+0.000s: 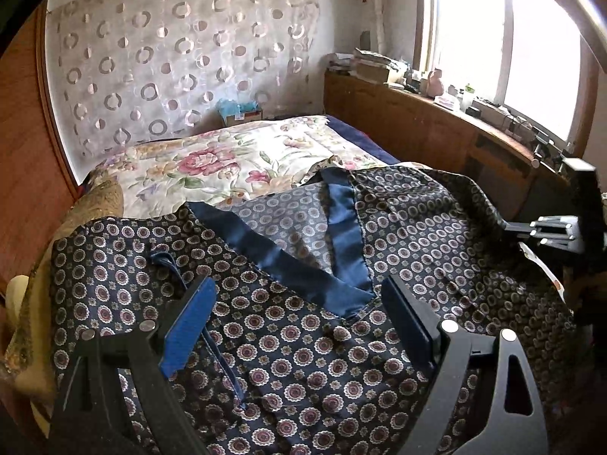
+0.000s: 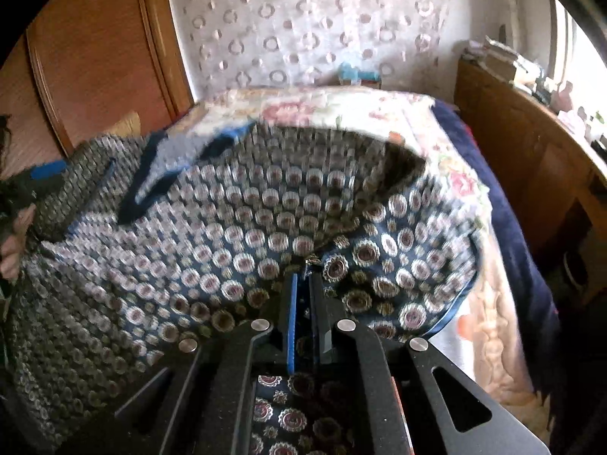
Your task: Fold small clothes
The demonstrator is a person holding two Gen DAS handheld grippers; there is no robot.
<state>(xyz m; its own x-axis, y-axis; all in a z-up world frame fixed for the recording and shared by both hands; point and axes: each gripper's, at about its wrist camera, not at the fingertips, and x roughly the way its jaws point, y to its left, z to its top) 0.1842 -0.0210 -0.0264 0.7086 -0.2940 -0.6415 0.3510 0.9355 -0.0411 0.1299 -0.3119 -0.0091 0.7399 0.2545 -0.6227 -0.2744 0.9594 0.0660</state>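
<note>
A: Item one: left gripper. Jaws spread wide, nothing between them; blue pad on one finger, dark pad on the other. Poised over the patterned garment, contact not discernible.

B: Item two: right gripper. Jaws pressed nearly together, pinching a fold of the same garment at its edge; cloth also visible below the fingers, between the gripper's arms.

A: Garment noted: dark navy with rosette medallions, plain blue facing at the V-shaped opening, paler inner side showing there. Spread across the near part of the bed, thin blue cord lying over it.

B: From the right wrist: heavy motion blur across most of the fabric, raised in a hump behind the pinch.

A: Beneath: floral bedspread, navy blanket edge beside it.

B: Further out: curtain with ring pattern on the back wall, wooden ledge under the window crowded with small objects, too small to identify. Wooden panel at left.
</note>
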